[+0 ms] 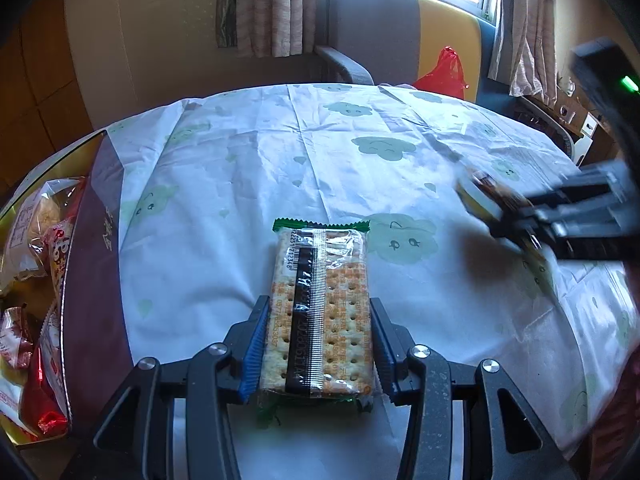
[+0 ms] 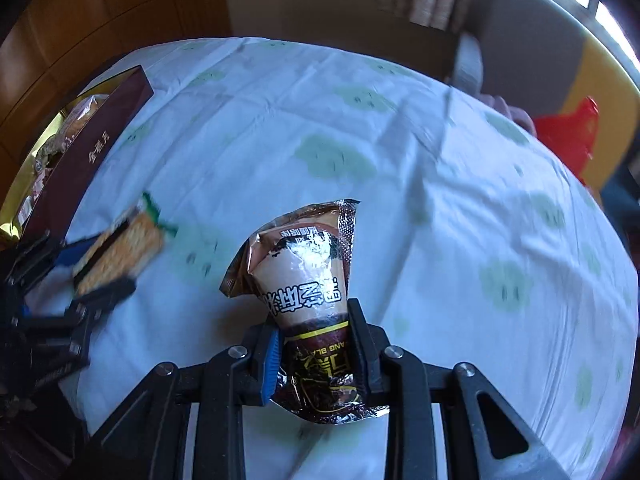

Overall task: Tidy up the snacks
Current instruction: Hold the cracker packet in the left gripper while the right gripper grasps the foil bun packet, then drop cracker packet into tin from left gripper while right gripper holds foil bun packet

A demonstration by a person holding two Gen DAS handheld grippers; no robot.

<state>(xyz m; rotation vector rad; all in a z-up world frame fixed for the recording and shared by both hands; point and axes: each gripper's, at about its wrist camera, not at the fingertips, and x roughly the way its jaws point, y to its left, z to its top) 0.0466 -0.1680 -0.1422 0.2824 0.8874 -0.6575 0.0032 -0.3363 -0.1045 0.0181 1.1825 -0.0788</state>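
My left gripper (image 1: 318,320) is shut on a clear cracker packet (image 1: 320,304) with green ends, held above the white tablecloth (image 1: 280,152). My right gripper (image 2: 314,328) is shut on a brown and cream foil snack packet (image 2: 308,272), also held above the cloth. In the left wrist view the right gripper (image 1: 516,220) shows blurred at the right with its packet (image 1: 480,192). In the right wrist view the left gripper (image 2: 104,276) shows blurred at the left with the crackers (image 2: 120,252).
A dark red box (image 1: 92,256) with several snack packets (image 1: 44,240) inside stands at the table's left edge; it also shows in the right wrist view (image 2: 84,156). A grey chair (image 1: 372,28) and a red plastic bag (image 1: 444,72) are behind the table.
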